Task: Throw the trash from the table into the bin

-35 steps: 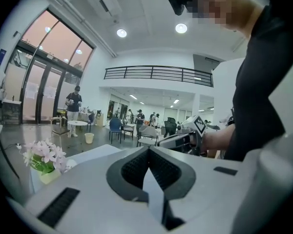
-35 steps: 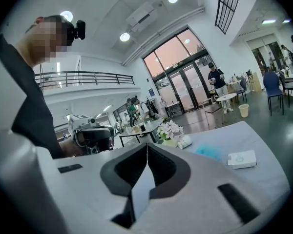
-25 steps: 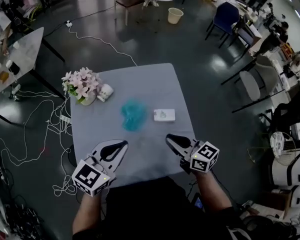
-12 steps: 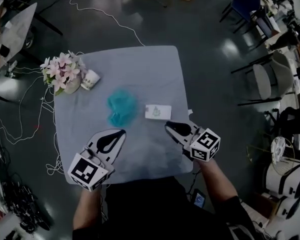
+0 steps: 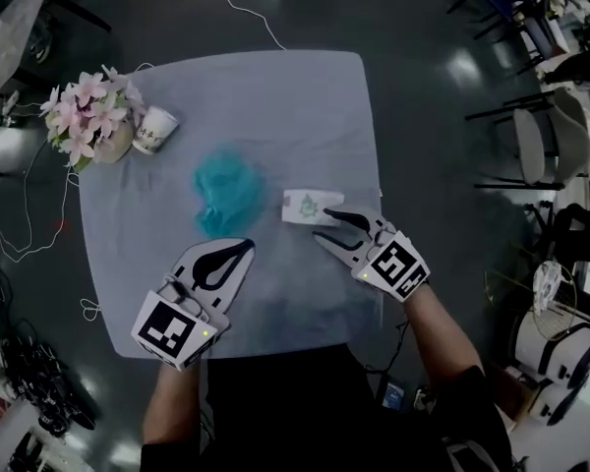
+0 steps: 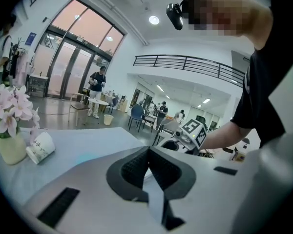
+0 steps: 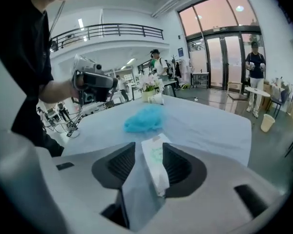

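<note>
A white packet (image 5: 303,206) and a crumpled blue cover (image 5: 223,190) lie in the middle of the cloth-covered table (image 5: 275,96). My right gripper (image 5: 322,223) has come up to the packet from the near side. Its jaws have just been opening and now stand open, with the packet (image 7: 155,160) lying between them on the cloth. The blue cover (image 7: 144,118) sits just beyond. My left gripper (image 5: 246,246) is shut and empty, low over the cloth near the blue cover's front edge. A cream bin (image 7: 267,122) stands far off on the floor.
A vase of pink flowers (image 5: 87,116) and a tipped paper cup (image 5: 153,129) occupy the table's far left corner. Cables trail over the floor at left. Chairs and desks stand to the right, and people stand far back in the hall.
Both grippers have come forward and down over the table. The right one reached the white packet and its shut jaws parted round it. The left one stayed shut.
</note>
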The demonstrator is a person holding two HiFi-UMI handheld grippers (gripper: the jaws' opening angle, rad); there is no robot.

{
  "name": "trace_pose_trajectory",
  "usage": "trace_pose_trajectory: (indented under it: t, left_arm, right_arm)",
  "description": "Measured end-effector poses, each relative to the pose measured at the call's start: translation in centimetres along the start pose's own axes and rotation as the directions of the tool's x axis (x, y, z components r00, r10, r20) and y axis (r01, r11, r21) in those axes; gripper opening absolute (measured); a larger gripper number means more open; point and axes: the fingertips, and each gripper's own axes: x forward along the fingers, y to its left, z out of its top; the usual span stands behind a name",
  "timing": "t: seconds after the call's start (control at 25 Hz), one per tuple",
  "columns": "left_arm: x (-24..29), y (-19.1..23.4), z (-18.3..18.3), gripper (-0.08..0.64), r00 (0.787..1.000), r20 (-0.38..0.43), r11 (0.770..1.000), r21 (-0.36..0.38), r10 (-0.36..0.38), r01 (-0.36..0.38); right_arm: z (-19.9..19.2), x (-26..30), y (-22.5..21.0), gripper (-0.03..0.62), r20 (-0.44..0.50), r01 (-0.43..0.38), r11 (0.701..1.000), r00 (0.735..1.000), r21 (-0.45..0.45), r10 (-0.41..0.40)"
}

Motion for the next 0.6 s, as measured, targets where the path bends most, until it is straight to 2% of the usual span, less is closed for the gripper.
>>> trace_pose_trajectory:
  t: [0.16, 0.24, 0.4, 0.6]
  left_arm:
    - [0.3, -0.5, -1.1, 0.012, 1.0, -0.013, 1.0, -0.02, -0.022, 0.022]
    - [-0.1, -0.4, -1.5, 0.012, 1.0, -0.012, 0.999, -0.031, -0.022, 0.022]
    - [-1.6, -0.7, -1.7, 0.012, 1.0, -0.013, 0.999, -0.045, -0.015, 0.014]
    - [-3.9, -0.5, -1.3, 0.012, 1.0, 0.005, 0.999, -0.047, 0.024, -0.023]
  right_arm:
    - [-0.3, 1.4, -0.9, 0.272, -0.04, -0.007, 0.999, 0.999, -0.049, 0.005]
    - [-0.9, 2.2, -1.5, 0.316, -0.084, 0.005, 0.996, 0.996, -0.093, -0.013]
    - [-3.4, 3.0, -2.8, 0.336, -0.237, 0.035, 0.971, 0.967, -0.236, -0.093]
    - [-5.3, 3.3, -3.1, 0.334, -0.366, 0.017, 0.958, 0.922, -0.287, -0.126]
